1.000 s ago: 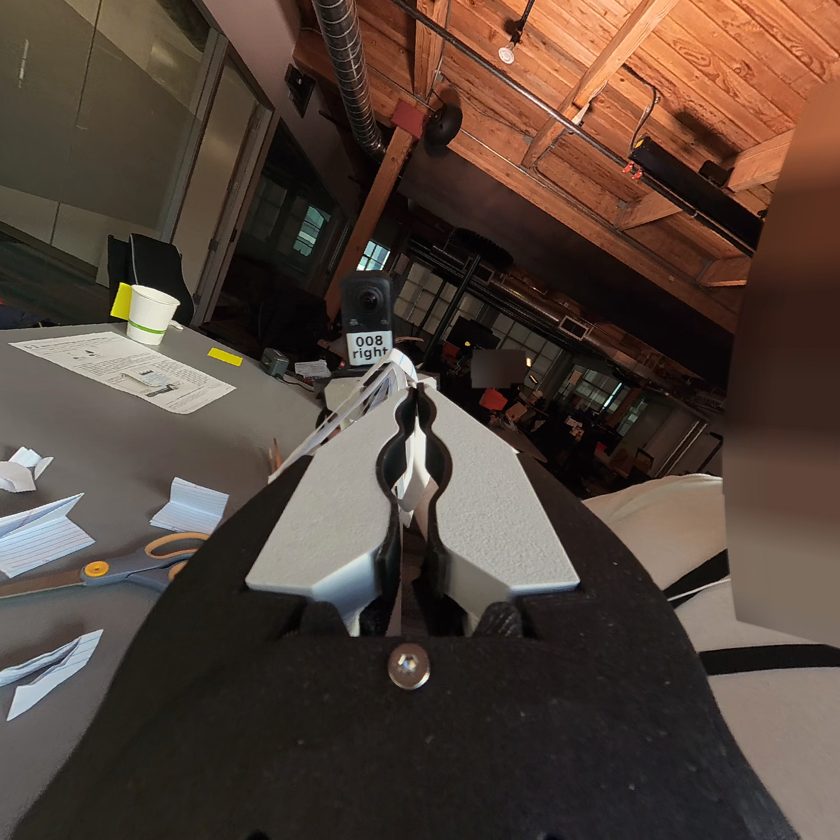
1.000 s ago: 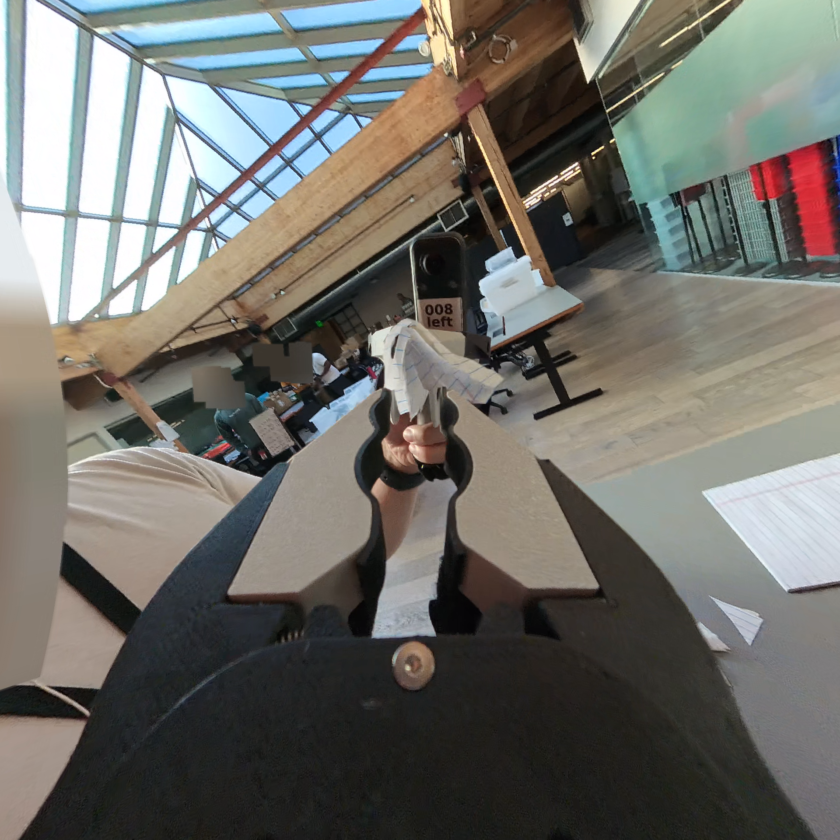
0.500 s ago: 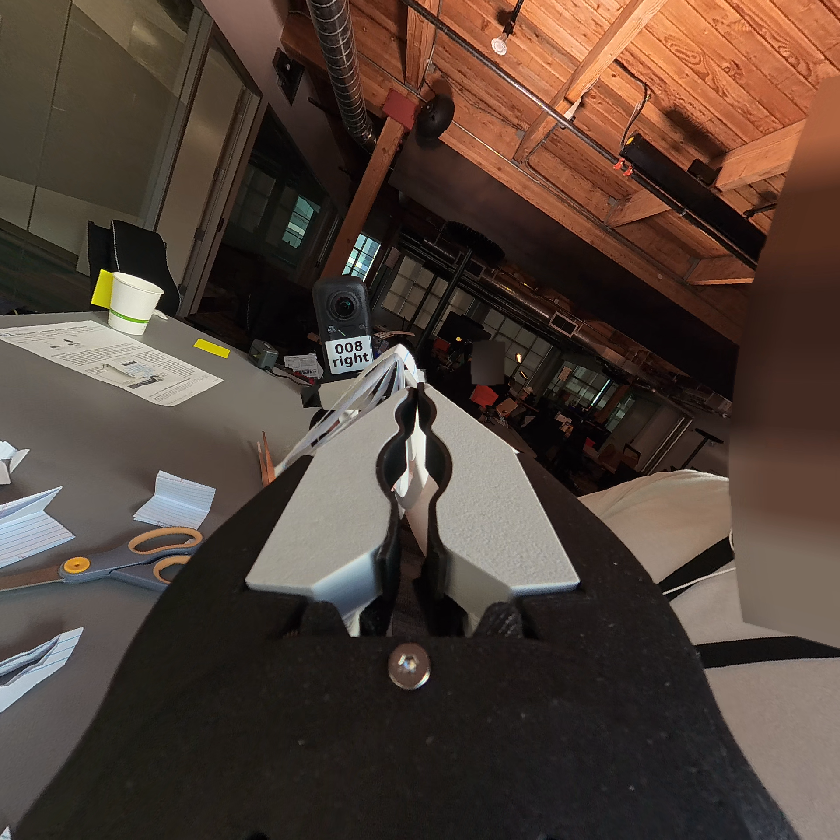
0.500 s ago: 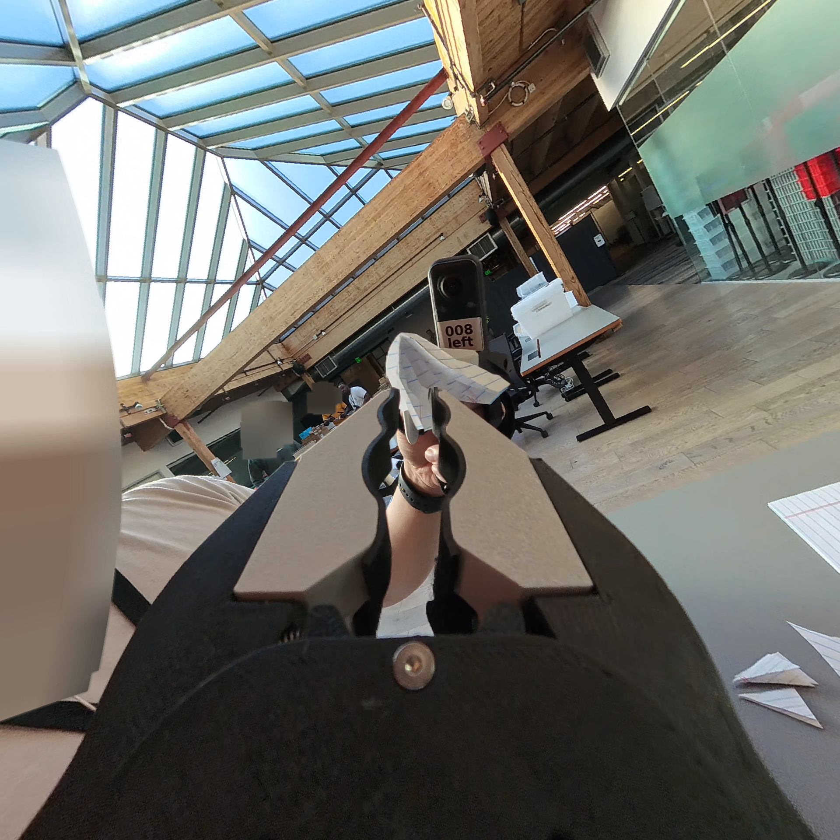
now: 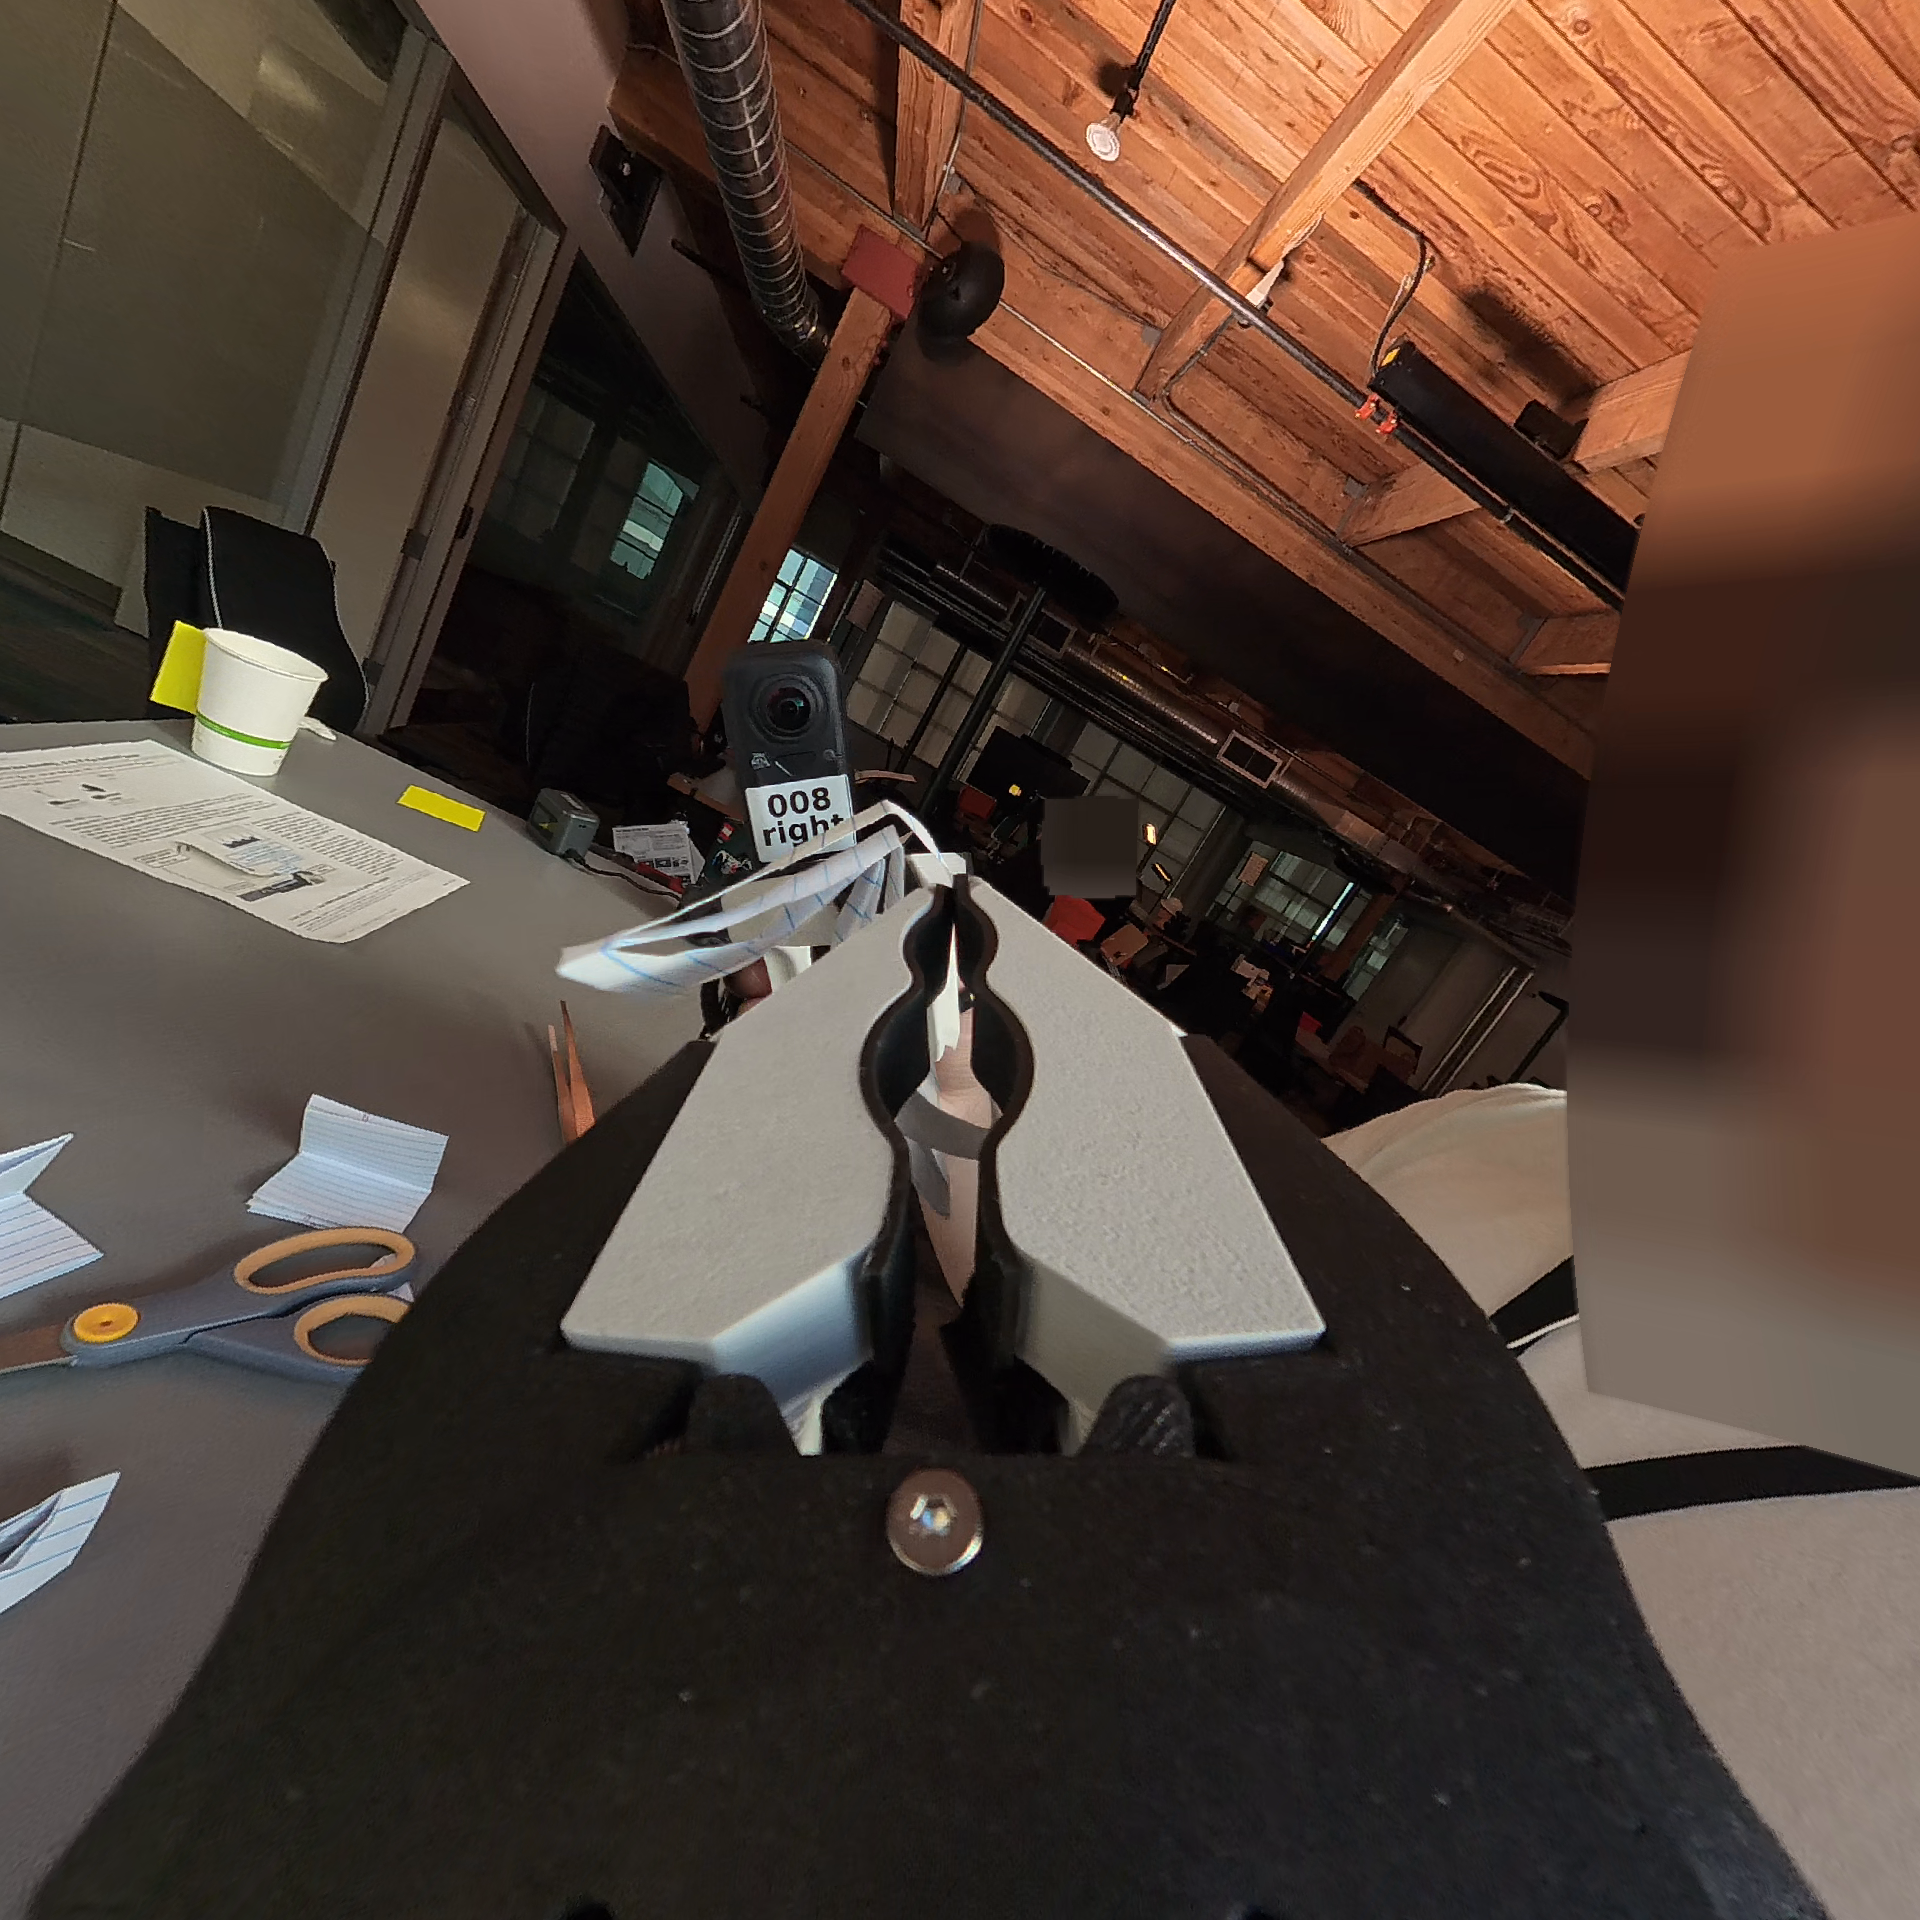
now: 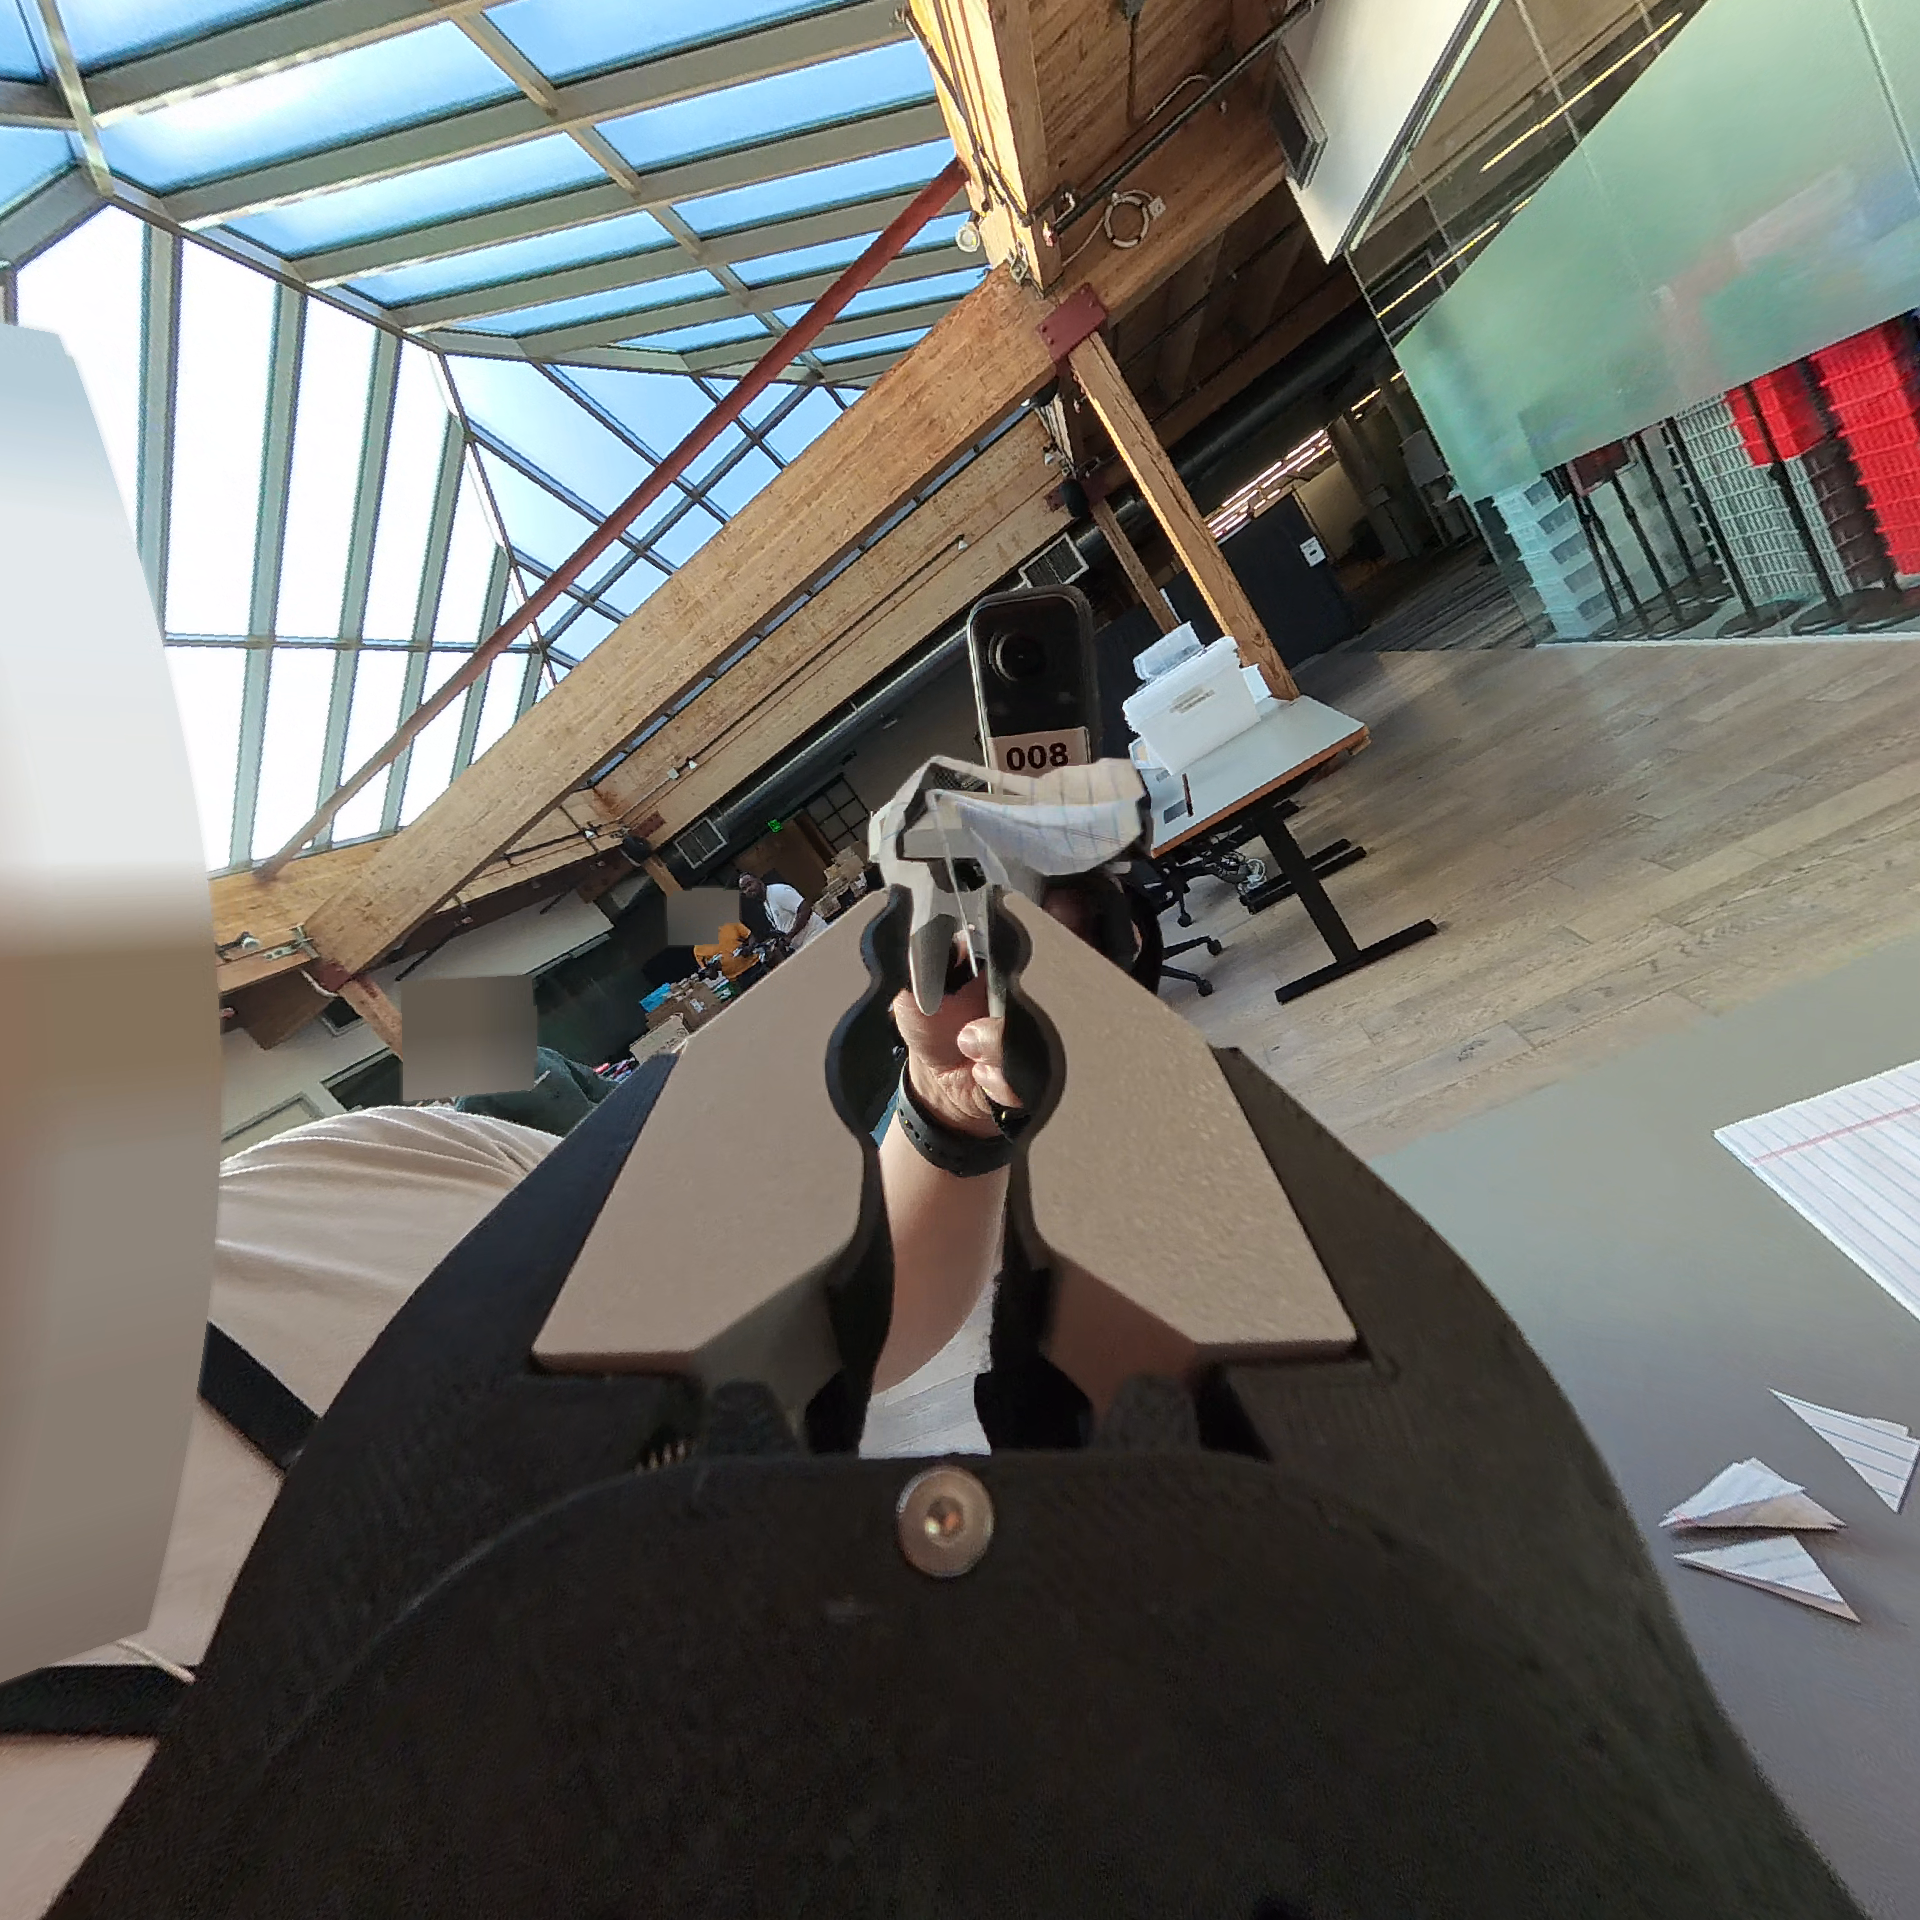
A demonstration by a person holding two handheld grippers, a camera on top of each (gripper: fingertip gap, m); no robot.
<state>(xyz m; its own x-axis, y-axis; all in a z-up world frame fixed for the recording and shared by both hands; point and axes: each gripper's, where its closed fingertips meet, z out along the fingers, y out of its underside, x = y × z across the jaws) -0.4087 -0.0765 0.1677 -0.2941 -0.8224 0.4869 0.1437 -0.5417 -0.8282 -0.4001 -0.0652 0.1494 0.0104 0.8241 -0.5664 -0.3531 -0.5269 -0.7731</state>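
Observation:
My left gripper (image 5: pixel 951 896) is shut on a folded piece of white lined paper (image 5: pixel 727 935), held up in the air above the grey table (image 5: pixel 312 1029). The paper fans out to the left of the tips. My right gripper (image 6: pixel 951 909) faces the left one, its jaws a little apart. The same paper (image 6: pixel 1039 821) sits just beyond its tips. The left gripper's grey fingers (image 6: pixel 925 956) pinch the paper's lower edge there. A hand with a black wristband (image 6: pixel 951 1081) is behind them. Each view shows the other gripper's black camera (image 5: pixel 784 717) (image 6: pixel 1029 675).
On the table to the left lie orange-handled scissors (image 5: pixel 239 1314), several folded lined paper pieces (image 5: pixel 348 1174), a printed sheet (image 5: pixel 208 831), a yellow note (image 5: pixel 442 807) and a paper cup (image 5: pixel 255 696). On the right lie a lined sheet (image 6: pixel 1849 1174) and small folded paper triangles (image 6: pixel 1756 1512).
The paper has been spread out sideways and flatter between the two grippers. The right gripper's jaws stand slightly wider apart. Both grippers have shifted a little in the air.

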